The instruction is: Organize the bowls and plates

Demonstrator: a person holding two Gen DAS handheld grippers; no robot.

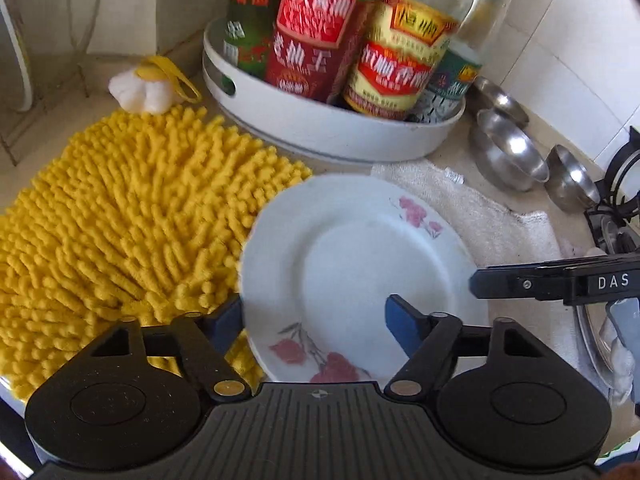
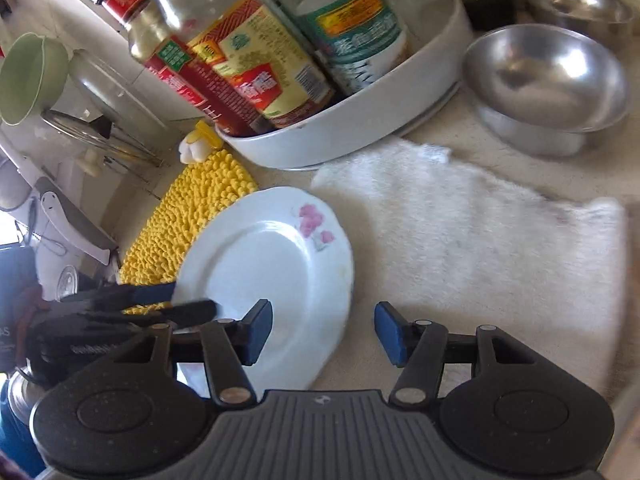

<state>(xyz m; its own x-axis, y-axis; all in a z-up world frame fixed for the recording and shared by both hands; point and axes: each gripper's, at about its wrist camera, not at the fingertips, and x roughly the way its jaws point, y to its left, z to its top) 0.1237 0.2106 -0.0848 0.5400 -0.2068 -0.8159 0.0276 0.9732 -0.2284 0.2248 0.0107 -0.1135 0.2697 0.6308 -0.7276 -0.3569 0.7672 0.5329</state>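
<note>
A pale speckled kitchen counter (image 2: 460, 144) runs to a tiled wall, and I work over it with a tool in each hand. My left gripper (image 1: 314, 316) has its blue pads spread wide: one pad sits just outside the near-left rim of the floral white plate (image 1: 356, 272), the other lies over its face, neither pressing it. In the right wrist view the plate looks tilted, its far edge over the yellow chenille mat (image 1: 120, 216) and its right edge by the white fluffy towel (image 2: 480, 240). My right gripper (image 2: 323, 334) is also spread, empty, one pad over the plate's near-right rim and the other above the towel.

Behind the plate a white oval tray (image 1: 340, 140) holds sauce and vinegar bottles (image 1: 312, 32) crowded upright together. To its right stand empty steel bowls (image 1: 508, 152), one beside another, on the counter. A small white and yellow plush (image 1: 148, 84) lies at the mat's far end. Far left in the right wrist view, a green bowl (image 2: 28, 80) stands on edge beside a glass lid (image 2: 76, 128) in a wire rack.
</note>
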